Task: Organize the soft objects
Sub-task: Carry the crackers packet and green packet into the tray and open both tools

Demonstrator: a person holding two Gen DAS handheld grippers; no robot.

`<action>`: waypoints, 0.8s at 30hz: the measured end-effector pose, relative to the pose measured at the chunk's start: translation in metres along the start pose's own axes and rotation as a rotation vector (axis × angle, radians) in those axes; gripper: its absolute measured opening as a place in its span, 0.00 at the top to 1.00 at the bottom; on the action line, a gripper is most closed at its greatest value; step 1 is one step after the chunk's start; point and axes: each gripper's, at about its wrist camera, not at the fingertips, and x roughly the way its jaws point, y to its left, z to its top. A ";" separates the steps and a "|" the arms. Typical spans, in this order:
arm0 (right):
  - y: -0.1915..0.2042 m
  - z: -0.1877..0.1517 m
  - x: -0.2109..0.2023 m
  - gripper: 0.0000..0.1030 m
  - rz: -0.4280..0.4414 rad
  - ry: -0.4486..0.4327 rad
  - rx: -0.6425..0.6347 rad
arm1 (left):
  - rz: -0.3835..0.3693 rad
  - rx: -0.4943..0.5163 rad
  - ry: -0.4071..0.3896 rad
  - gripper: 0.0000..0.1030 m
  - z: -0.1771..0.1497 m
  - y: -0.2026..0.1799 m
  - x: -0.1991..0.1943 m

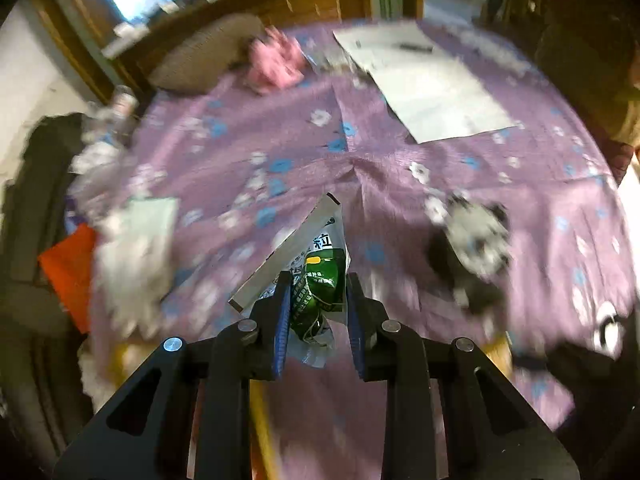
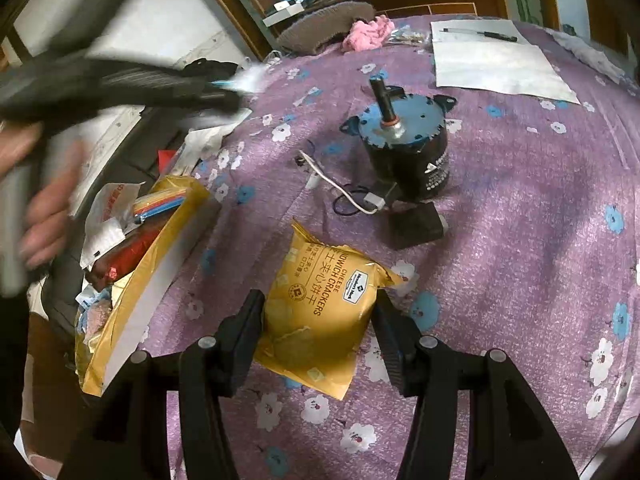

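a big table with a purple flowered cloth (image 2: 520, 240) holds everything. in the right wrist view, a yellow packet of cheese sandwich crackers (image 2: 320, 304) lies between the two fingers of the right gripper (image 2: 316, 320). behind it stands a round black and blue motor (image 2: 404, 144), with a thin white wire (image 2: 340, 188) on its left. a yellow open box of small packets (image 2: 132, 280) sits at the left edge. far back lie a white sheet of paper (image 2: 496, 64) with a black pen (image 2: 484, 35) on it, and a pink cloth (image 2: 368, 34) to their left. in the left wrist view, a green and white crinkly sachet (image 1: 316, 280) sits between the fingers of the left gripper (image 1: 316, 300).
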 end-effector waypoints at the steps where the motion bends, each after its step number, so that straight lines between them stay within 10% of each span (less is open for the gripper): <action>1: 0.001 -0.001 0.000 0.48 0.003 0.001 -0.008 | 0.014 0.002 -0.025 0.76 -0.018 -0.002 -0.020; 7: 0.027 -0.010 -0.002 0.48 0.018 0.016 -0.070 | -0.051 -0.074 -0.079 0.76 -0.138 0.029 -0.109; 14: 0.132 -0.024 -0.048 0.48 0.193 -0.021 -0.245 | 0.048 -0.320 -0.063 0.76 -0.249 0.110 -0.128; 24: 0.246 -0.037 0.015 0.48 0.172 0.135 -0.451 | 0.000 -0.401 -0.075 0.76 -0.283 0.139 -0.092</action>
